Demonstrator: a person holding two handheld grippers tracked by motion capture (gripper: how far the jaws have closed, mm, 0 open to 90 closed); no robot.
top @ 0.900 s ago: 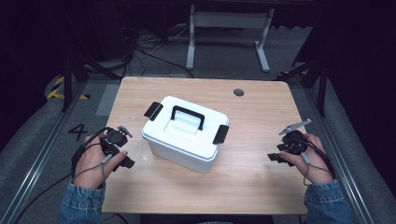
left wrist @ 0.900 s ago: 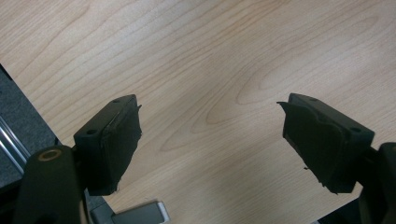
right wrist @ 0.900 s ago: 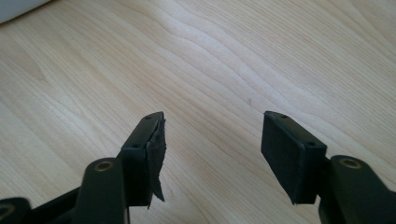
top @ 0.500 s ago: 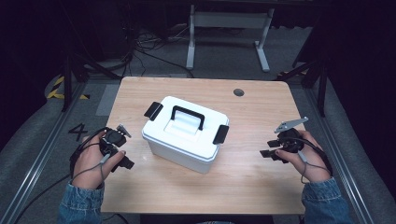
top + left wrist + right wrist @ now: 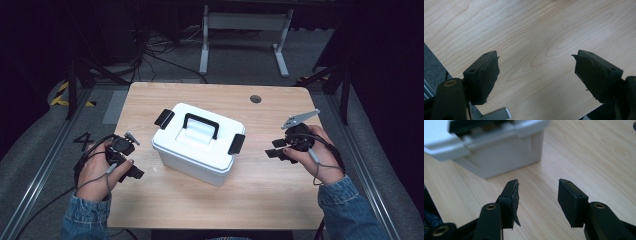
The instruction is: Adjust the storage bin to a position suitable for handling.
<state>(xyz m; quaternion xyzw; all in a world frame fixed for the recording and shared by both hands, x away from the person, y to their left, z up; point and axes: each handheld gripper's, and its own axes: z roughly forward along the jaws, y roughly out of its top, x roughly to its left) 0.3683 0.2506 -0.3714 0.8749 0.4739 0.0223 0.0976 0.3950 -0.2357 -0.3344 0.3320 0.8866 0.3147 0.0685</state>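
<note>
Tabletop (image 5: 260,190): right gripper (image 5: 276,151) nearer box (image 5: 200,145)

left gripper (image 5: 535,72) jaws wide apart, right gripper (image 5: 537,202) jaws parted

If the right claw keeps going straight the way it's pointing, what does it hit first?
Most likely the white box: the open right claw points at its near end wall, below the black latch, with bare table between.
</note>
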